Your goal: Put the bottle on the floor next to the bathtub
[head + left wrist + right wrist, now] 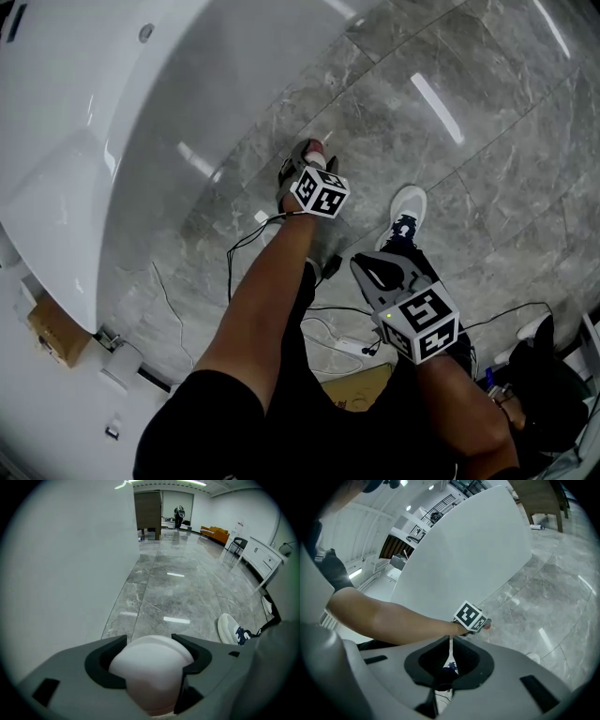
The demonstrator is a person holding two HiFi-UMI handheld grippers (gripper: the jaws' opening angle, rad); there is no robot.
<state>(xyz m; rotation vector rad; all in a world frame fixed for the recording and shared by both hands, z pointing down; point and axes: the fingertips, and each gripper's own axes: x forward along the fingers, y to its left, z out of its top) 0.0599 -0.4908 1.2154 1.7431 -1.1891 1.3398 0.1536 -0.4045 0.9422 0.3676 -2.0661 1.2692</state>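
Observation:
My left gripper [306, 156] hangs low over the grey marble floor [469, 159], close to the curved wall of the white bathtub [103, 103]. It is shut on a white bottle [317, 148] with a pinkish tint at one end. In the left gripper view the bottle's rounded white body [152, 672] fills the space between the jaws of the left gripper [150, 641], with the tub wall [61, 573] at the left. My right gripper [362, 268] is held back near my legs, shut and empty. The right gripper view shows the right gripper [450, 641] with its jaws together and the left gripper [486, 624] beside the tub [464, 559].
A white shoe [405, 211] stands on the floor right of the left gripper. Black cables [242, 251] and a power strip [352, 347] lie near my feet. A cardboard box [56, 328] sits under the tub's end. A white cabinet [262, 559] and wooden partition [147, 510] stand far off.

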